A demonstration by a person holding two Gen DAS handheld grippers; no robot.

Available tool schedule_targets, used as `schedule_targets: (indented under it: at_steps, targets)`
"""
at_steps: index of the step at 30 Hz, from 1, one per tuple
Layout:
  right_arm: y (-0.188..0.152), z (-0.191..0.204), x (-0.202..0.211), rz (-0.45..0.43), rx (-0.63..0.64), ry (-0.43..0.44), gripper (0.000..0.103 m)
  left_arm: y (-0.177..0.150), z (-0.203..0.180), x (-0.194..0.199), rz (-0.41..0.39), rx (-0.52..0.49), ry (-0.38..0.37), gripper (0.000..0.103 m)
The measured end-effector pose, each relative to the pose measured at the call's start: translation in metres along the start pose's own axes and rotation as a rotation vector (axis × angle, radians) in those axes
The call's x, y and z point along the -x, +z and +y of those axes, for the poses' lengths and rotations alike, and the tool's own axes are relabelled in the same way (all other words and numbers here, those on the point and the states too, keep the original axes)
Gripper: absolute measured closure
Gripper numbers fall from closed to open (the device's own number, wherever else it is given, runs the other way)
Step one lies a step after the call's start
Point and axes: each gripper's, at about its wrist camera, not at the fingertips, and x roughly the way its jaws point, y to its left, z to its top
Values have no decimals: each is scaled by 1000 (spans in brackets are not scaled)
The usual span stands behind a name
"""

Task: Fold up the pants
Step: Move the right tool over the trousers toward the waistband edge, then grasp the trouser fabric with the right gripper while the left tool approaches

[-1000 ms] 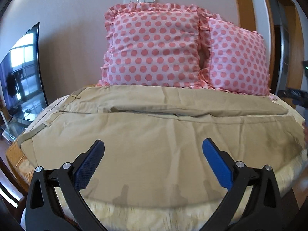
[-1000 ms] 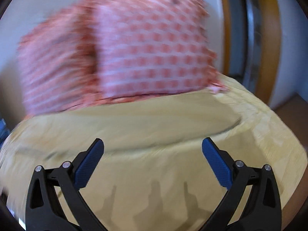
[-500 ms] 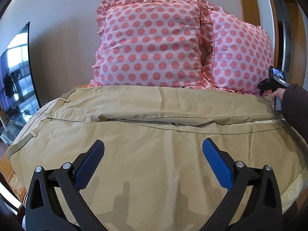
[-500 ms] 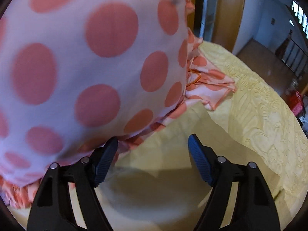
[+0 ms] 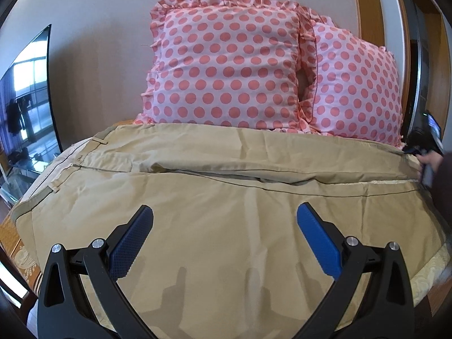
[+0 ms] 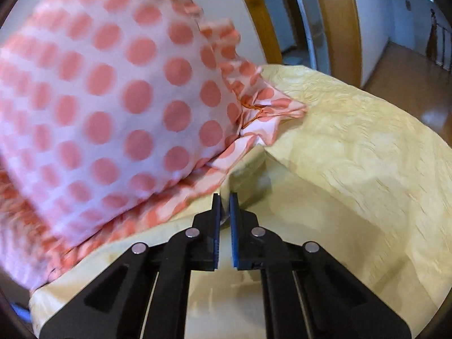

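Tan pants (image 5: pixel 226 212) lie spread across the bed, waistband at the left, legs running to the right. My left gripper (image 5: pixel 224 214) is open and empty, hovering over the near leg. My right gripper (image 6: pixel 225 200) is shut on the hem corner of the pants (image 6: pixel 245 178) at the far right, beside the pillow. It also shows in the left wrist view (image 5: pixel 423 147), with the hand at the far leg's end.
Two pink polka-dot pillows (image 5: pixel 226 70) (image 6: pixel 99 107) stand against the wall behind the pants. A yellow patterned bedspread (image 6: pixel 367 155) covers the bed. A TV (image 5: pixel 25 99) stands at the left; a doorway and wooden floor (image 6: pixel 409 70) lie to the right.
My right gripper has closed from open onto the pants hem by the pillow. The left gripper has stayed open and shifted slightly over the pants.
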Motion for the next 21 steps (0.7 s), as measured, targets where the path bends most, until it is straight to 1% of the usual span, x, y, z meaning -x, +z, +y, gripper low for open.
schedule_targets:
  at_steps: [2,3,5,8,9,10,12,13,15,16,17,18,19,21]
  targets:
    - [-10,-8,31,-26,-27,81,97,0,2,5,-1,13,0,1]
    - [-18,-13,54,-48,-37,134,97,0,3,8,-5,20,0,1]
    - [-45,-30,97,-71,-60,216,97,0,5,12,-11,31,2,1]
    - [-83,-49,143,-47,-113,278,97,4,13,16,-16,53,19,1]
    - [-100,-61,149,-14,-136,290,97,6,16,16,-19,59,20,1]
    - [-109,-65,153,12,-151,295,97,9,21,16,-25,68,14,1]
    - [-114,-78,139,67,-195,313,97,15,29,14,-32,88,-7,1]
    - [-114,-81,134,83,-210,316,91,21,35,10,-29,103,-29,1]
    - [-116,-83,126,106,-260,322,87,28,43,7,-24,127,-46,1]
    - [-116,-85,123,112,-280,332,80,32,50,5,-21,146,-42,1]
    - [-116,-87,122,115,-301,345,67,34,54,4,-22,156,-34,1]
    - [-119,-89,122,119,-316,351,62,35,58,4,-24,164,-24,1]
    - [-119,-90,119,125,-330,350,58,37,62,3,-23,173,-7,1]
    - [-118,-90,117,126,-344,341,58,40,69,0,-9,179,19,1]
